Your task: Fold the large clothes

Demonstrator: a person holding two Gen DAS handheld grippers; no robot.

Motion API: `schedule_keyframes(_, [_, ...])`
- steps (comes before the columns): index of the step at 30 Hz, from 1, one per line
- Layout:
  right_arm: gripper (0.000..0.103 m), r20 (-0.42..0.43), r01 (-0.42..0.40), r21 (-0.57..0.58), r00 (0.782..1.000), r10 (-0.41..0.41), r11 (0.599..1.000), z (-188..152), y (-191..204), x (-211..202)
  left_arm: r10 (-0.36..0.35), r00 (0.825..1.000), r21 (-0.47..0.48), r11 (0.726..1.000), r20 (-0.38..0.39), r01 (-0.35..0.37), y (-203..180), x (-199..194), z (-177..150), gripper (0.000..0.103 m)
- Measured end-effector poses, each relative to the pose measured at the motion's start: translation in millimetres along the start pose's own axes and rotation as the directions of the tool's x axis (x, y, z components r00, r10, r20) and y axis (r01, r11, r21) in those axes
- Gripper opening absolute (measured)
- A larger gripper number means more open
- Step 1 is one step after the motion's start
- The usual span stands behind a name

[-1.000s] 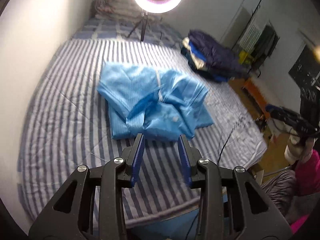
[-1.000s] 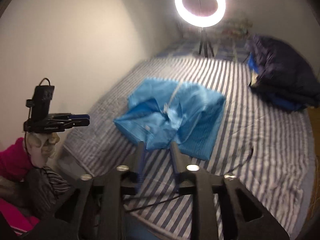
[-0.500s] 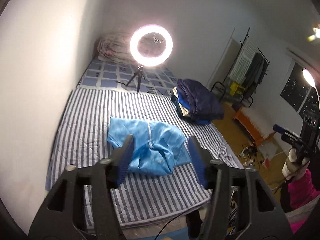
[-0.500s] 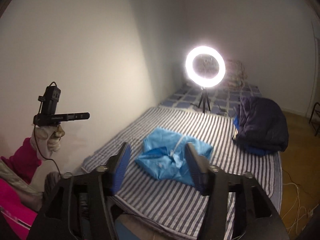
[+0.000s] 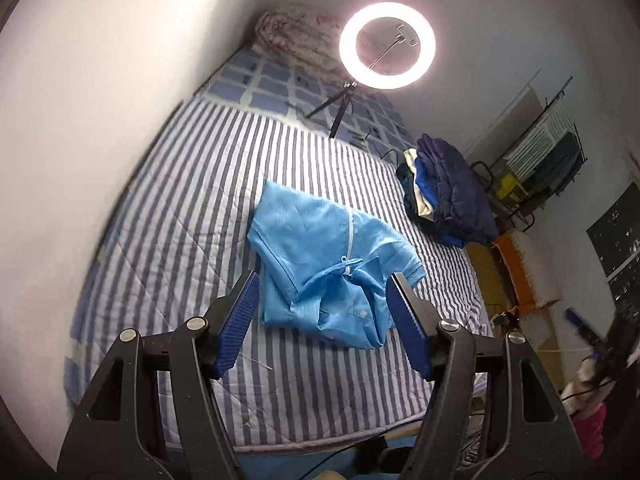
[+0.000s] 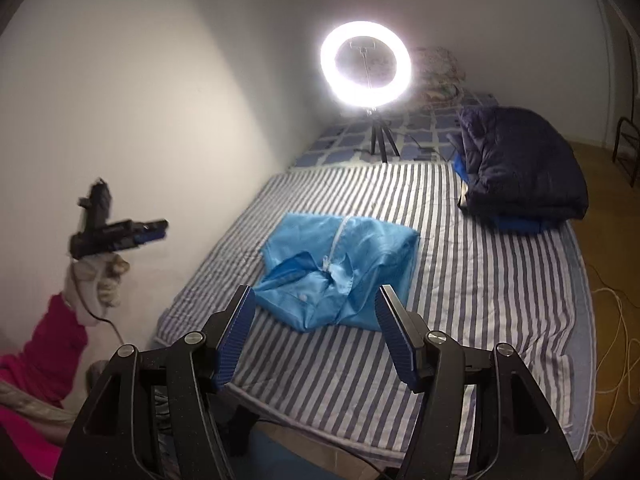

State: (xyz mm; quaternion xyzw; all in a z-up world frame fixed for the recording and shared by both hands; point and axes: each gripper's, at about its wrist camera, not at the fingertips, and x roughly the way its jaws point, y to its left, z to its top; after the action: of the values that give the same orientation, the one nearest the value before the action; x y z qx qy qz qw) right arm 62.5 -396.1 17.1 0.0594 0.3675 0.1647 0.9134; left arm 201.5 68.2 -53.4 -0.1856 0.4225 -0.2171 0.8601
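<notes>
A light blue garment with a white zipper (image 5: pixel 326 266) lies folded in a rough rectangle in the middle of the striped bed (image 5: pixel 192 216); it also shows in the right wrist view (image 6: pixel 340 272). My left gripper (image 5: pixel 322 316) is open and empty, held in the air well back from the garment, near the bed's front edge. My right gripper (image 6: pixel 314 328) is open and empty too, above the bed's near edge. The left gripper also appears in the right wrist view (image 6: pixel 116 232), raised at the left by the wall.
A lit ring light on a tripod (image 5: pixel 386 46) stands at the head of the bed. A pile of dark blue clothes (image 5: pixel 444 194) lies on the bed's right side. A wall runs along the left. Cables (image 6: pixel 616 344) lie on the floor at right.
Both grippers opened wide and pulled back and up from the garment, then tilted down toward it again. The garment stays folded on the bed.
</notes>
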Motion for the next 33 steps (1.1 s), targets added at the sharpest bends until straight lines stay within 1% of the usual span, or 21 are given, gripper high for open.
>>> schedule_keyframes(1, [0.062, 0.015, 0.007, -0.012, 1.0, -0.007, 1.0, 1.4, 3.6, -11.4, 0.005, 1.0, 0.023, 1.0, 0.015, -0.005, -4.1, -9.5, 0.7, 0.067])
schedule_keyframes(3, [0.062, 0.049, 0.018, -0.043, 0.999, -0.016, 0.999, 8.0, 13.9, -39.3, 0.005, 0.999, 0.039, 0.999, 0.036, -0.006, -10.0, -23.7, 3.7, 0.067])
schedule_keyframes(5, [0.062, 0.093, 0.037, -0.082, 0.995, -0.03, 0.996, 17.4, 30.6, -75.2, -0.004, 0.999, 0.047, 0.999, 0.053, 0.002, -15.4, -39.0, 8.1, 0.067])
schedule_keyframes(11, [0.062, 0.205, 0.112, -0.182, 0.976, -0.074, 0.977, 48.2, 70.0, -151.1, -0.031, 0.994, 0.11, 0.994, 0.104, 0.019, -40.2, -86.6, 32.7, 0.067])
schedule_keyframes(14, [0.062, 0.244, 0.147, -0.224, 0.966, -0.09, 0.963, 62.3, 82.9, -169.7, -0.038, 0.991, 0.142, 0.99, 0.13, 0.019, -52.3, -104.3, 50.4, 0.068])
schedule_keyframes(15, [0.062, 0.254, 0.157, -0.242, 0.963, -0.094, 0.957, 67.3, 87.6, -175.2, -0.03, 0.989, 0.158, 0.987, 0.143, 0.008, -56.0, -108.0, 56.3, 0.068])
schedule_keyframes(16, [0.062, 0.265, 0.169, -0.26, 0.959, -0.098, 0.951, 71.8, 91.0, -178.4, -0.022, 0.988, 0.165, 0.986, 0.153, -0.003, -57.0, -109.3, 60.9, 0.068])
schedule_keyframes(18, [0.062, 0.283, 0.189, -0.282, 0.953, -0.107, 0.941, 75.2, 94.6, -180.5, -0.024, 0.988, 0.157, 0.988, 0.151, 0.0, -53.9, -103.4, 68.8, 0.069])
schedule_keyframes(20, [0.062, 0.276, 0.171, -0.272, 0.957, -0.094, 0.947, 76.0, 88.3, -171.3, -0.022, 0.991, 0.139, 0.99, 0.13, 0.004, -45.1, -84.9, 73.0, 0.072])
schedule_keyframes(23, [0.062, 0.221, 0.132, -0.223, 0.972, -0.081, 0.966, 69.3, 67.9, -142.3, -0.005, 0.997, 0.087, 0.996, 0.076, -0.002, -23.8, -39.7, 70.1, 0.072])
schedule_keyframes(25, [0.062, 0.159, 0.097, -0.186, 0.985, -0.067, 0.978, 64.4, 46.2, -108.3, -0.01, 1.0, 0.031, 0.999, 0.024, 0.009, -7.2, -1.1, 64.7, 0.072])
schedule_keyframes(26, [0.062, 0.114, 0.058, -0.149, 0.993, -0.041, 0.987, 57.8, 29.5, -81.5, -0.006, 1.0, 0.006, 1.0, 0.0, 0.006, 0.8, 19.2, 61.9, 0.072])
schedule_keyframes(28, [0.062, 0.037, 0.019, -0.068, 0.999, -0.016, 0.997, 44.0, 2.9, -36.3, -0.011, 0.999, -0.054, 0.998, -0.046, 0.009, 18.3, 61.7, 56.0, 0.072])
schedule_keyframes(30, [0.062, -0.029, -0.007, -0.01, 1.0, 0.006, 1.0, 28.3, -20.0, 10.2, -0.015, 0.996, -0.09, 0.996, -0.085, 0.007, 30.3, 94.5, 50.0, 0.072])
schedule_keyframes(32, [0.062, -0.09, -0.042, 0.072, 0.995, 0.048, 0.997, 11.7, -43.0, 57.0, -0.02, 0.992, -0.125, 0.992, -0.122, 0.005, 42.8, 127.8, 45.3, 0.072])
schedule_keyframes(33, [0.062, -0.111, -0.054, 0.106, 0.992, 0.066, 0.993, 6.2, -50.5, 72.8, -0.027, 0.991, -0.147, 0.989, -0.135, 0.007, 48.9, 140.7, 43.4, 0.072])
